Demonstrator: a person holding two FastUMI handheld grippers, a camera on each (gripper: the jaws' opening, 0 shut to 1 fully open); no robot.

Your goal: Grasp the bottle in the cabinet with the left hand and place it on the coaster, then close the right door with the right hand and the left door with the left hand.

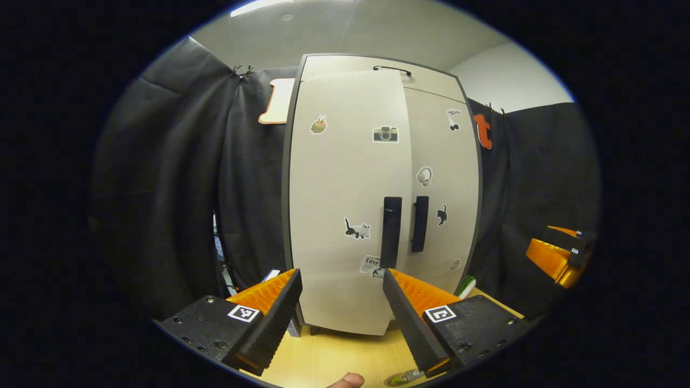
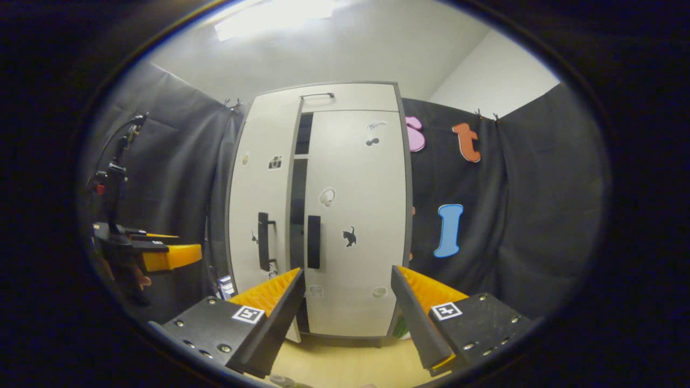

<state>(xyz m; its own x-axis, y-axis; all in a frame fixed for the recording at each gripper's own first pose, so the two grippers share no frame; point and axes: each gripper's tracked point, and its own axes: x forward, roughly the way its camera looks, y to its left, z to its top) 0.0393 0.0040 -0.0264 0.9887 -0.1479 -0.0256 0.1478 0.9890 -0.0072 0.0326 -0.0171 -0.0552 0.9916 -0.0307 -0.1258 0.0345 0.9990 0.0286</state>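
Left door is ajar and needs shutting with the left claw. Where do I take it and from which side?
Go for the left door's upright black handle, near the edge that meets the right door. Come from the front with the open left claw either side of the bar, or probably just push the panel beside it.

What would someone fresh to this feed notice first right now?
The tall pale cabinet standing against the black booth wall, its doors dotted with small stickers. In the right gripper view the right door sits flush, while the left door is ajar with a dark gap beside its black handle. Both the left gripper and right gripper are open and empty, held before it.
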